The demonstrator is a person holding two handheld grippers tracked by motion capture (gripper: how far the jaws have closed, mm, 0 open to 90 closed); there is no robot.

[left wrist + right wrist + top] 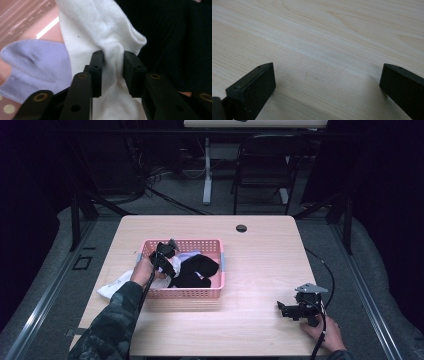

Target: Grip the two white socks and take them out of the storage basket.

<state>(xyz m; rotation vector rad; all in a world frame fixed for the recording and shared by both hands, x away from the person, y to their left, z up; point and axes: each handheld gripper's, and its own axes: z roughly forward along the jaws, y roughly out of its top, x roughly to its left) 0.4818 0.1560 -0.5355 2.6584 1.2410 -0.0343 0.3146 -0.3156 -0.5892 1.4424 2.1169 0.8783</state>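
Two grippers are in your hands: your left gripper [167,251] reaches down into the pink perforated plastic basket [185,293], which sits on the left half of the light wooden table [260,270], nearer its far edge than its near one. In the left gripper view its black jaws are pinched on a fold of the white knitted sock [100,32], the fabric bunched tight between the two pads [98,63], so the sock is gripped. That white sock lies in the left part of the basket, and in the high view white fabric [112,287] also hangs out over the basket's left wall onto the table. Just beside it on one side lies a pale lilac sock [32,62], and on the other side dark black socks [175,37] fill the middle of the basket. Your right gripper [286,309] rests near the table's near right corner, well apart from the basket; its jaws stand wide open over bare wood with nothing between them
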